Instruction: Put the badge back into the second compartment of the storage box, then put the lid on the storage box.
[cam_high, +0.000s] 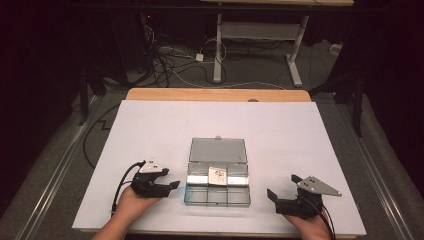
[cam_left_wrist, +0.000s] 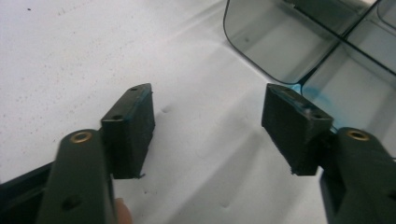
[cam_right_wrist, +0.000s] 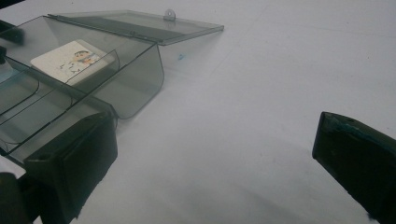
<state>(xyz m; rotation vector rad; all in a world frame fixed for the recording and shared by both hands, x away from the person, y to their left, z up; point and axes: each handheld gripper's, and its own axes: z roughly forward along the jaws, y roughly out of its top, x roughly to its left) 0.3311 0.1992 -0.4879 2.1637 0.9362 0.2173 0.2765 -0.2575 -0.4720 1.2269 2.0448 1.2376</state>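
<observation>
A clear plastic compartment box (cam_high: 218, 202) lies on the white table cover, its lid (cam_high: 218, 150) swung flat open toward the far side. A small white picture card (cam_high: 217, 176) rests in the middle compartment of the back row. My left gripper (cam_high: 169, 180) sits just left of the box, open and holding nothing. In the left gripper view its jaws (cam_left_wrist: 208, 93) stand wide apart, and a corner of the box (cam_left_wrist: 275, 46) lies just ahead. My right gripper (cam_high: 282, 186) rests open, apart from the box's right side. The right gripper view has that gripper (cam_right_wrist: 212, 121), the box wall (cam_right_wrist: 140, 84), the card (cam_right_wrist: 70, 60) and the lid (cam_right_wrist: 140, 25).
A white sheet (cam_high: 150, 130) covers the wooden table, whose far edge (cam_high: 215, 94) is bare. Beyond it, cables (cam_high: 170, 65) lie on the floor by a white desk frame (cam_high: 260, 30). Open white surface surrounds the box.
</observation>
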